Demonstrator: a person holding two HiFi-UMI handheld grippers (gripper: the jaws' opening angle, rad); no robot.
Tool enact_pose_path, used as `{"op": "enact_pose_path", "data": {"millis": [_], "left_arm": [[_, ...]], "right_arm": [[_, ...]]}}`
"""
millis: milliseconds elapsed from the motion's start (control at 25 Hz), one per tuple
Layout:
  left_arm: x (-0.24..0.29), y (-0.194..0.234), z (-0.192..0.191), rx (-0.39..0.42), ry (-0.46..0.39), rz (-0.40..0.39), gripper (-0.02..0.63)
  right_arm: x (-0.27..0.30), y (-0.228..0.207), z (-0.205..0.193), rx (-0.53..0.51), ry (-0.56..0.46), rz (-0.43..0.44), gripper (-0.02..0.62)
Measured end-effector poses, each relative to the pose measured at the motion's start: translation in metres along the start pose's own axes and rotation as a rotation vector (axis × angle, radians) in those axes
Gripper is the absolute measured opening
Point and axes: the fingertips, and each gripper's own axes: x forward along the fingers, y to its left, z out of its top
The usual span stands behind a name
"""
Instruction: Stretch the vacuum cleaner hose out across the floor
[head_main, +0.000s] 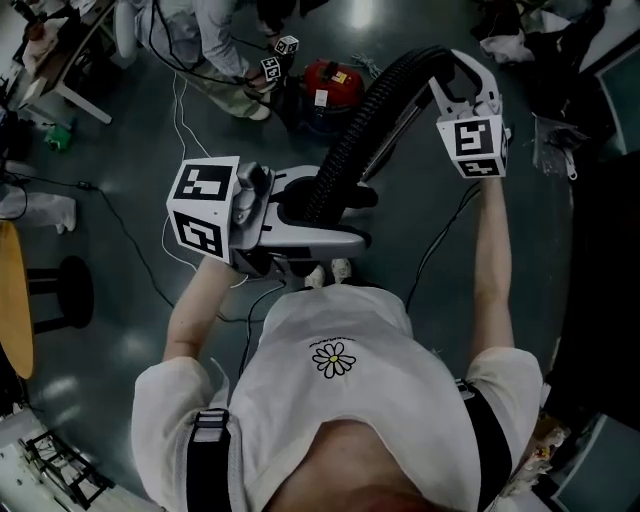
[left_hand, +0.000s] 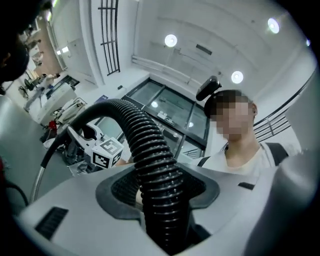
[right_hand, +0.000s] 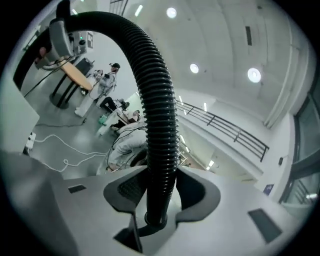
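A black ribbed vacuum hose (head_main: 350, 150) arches in the air between my two grippers, in front of the person's chest. My left gripper (head_main: 330, 215) is shut on its lower part, and the hose (left_hand: 150, 150) rises from between the dark pads (left_hand: 117, 192) and bends left. My right gripper (head_main: 450, 72) is up at the right, shut on the hose's upper bend. In the right gripper view the hose (right_hand: 157, 100) runs up between the pads (right_hand: 197, 192) and curves over to the left. The red vacuum cleaner (head_main: 330, 88) stands on the floor beyond.
Another person (head_main: 225, 45) with marker cubes crouches beside the vacuum cleaner. White cable (head_main: 180, 110) and black cable (head_main: 440, 240) trail over the dark floor. A black stool (head_main: 70, 290) and a wooden tabletop (head_main: 12, 300) are at the left, and dark bags (head_main: 560, 50) at the top right.
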Motion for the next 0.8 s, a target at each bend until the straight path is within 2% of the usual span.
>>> {"op": "enact_pose_path", "data": {"millis": [120,160,200,240,320,360,400,440,560,640,720,800], "left_arm": [[-0.001,-0.018,0.021,-0.048,-0.049,-0.144,0.195],[-0.002,-0.019,0.026,-0.051,-0.066,-0.152,0.195],[-0.004,-0.014,0.028,-0.031,-0.070,-0.112,0.195],[-0.006,-0.004,0.026,0.016,-0.054,-0.022,0.193],[-0.009,0.023,0.017,0.140,0.028,0.217,0.193],[-0.011,0.036,0.015,0.182,0.065,0.310,0.194],[-0.013,0.048,0.020,0.186,0.078,0.363,0.194],[-0.016,0.058,0.029,0.153,0.067,0.379,0.195],[-0.022,0.078,0.055,0.008,-0.010,0.344,0.198],[-0.022,0.081,0.059,-0.023,-0.034,0.337,0.198],[-0.020,0.080,0.055,-0.030,0.005,0.329,0.198],[-0.015,0.077,0.047,-0.025,0.101,0.291,0.198]], "right_arm": [[-0.012,-0.025,0.020,-0.061,-0.026,-0.065,0.190],[-0.017,-0.037,0.023,-0.050,-0.031,-0.097,0.190],[-0.020,-0.049,0.023,-0.037,-0.030,-0.133,0.190],[-0.024,-0.059,0.020,-0.039,-0.019,-0.168,0.190],[-0.027,-0.071,0.015,-0.110,0.013,-0.210,0.190],[-0.027,-0.073,0.015,-0.159,0.022,-0.212,0.190],[-0.026,-0.074,0.018,-0.211,0.023,-0.207,0.190],[-0.023,-0.072,0.024,-0.271,0.015,-0.199,0.190],[-0.022,-0.048,0.058,-0.423,-0.055,-0.155,0.190],[-0.032,-0.015,0.090,-0.504,-0.124,-0.111,0.190],[-0.045,0.020,0.117,-0.577,-0.182,-0.069,0.190],[-0.053,0.040,0.131,-0.619,-0.211,-0.044,0.190]]}}
